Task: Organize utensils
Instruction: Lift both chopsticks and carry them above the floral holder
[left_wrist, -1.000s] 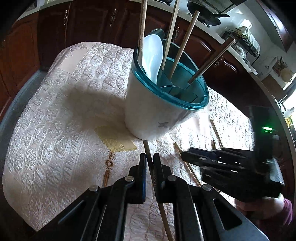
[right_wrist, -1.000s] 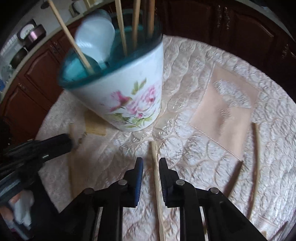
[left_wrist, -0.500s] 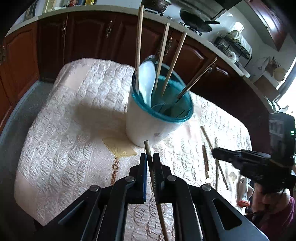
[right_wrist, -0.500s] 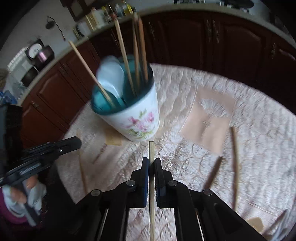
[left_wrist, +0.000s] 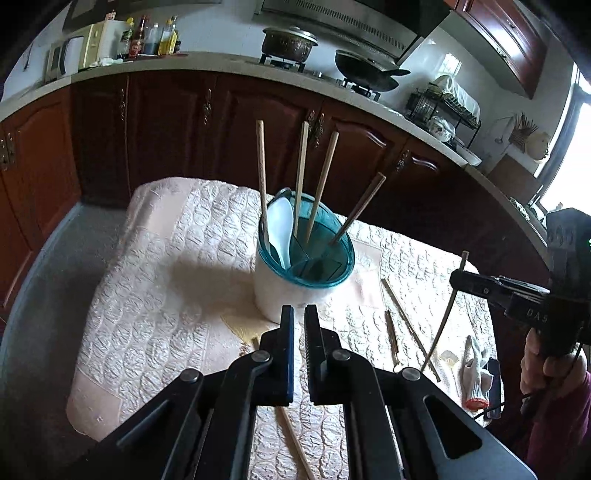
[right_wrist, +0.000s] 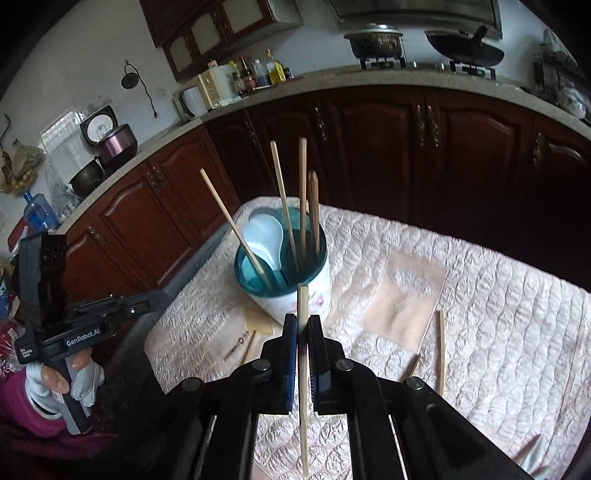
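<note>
Covering the table, a quilted cloth (right_wrist: 480, 295); right claw (right_wrist: 303, 325) clamps a chopstick (right_wrist: 303, 369), left claw (left_wrist: 299, 317) slightly parted.

Bare matt wood chopsticks (right_wrist: 303, 225) stand in a glossy teal-rimmed holder (left_wrist: 303, 273); a quilted cloth (left_wrist: 147, 295) looks faintly satiny.
</note>
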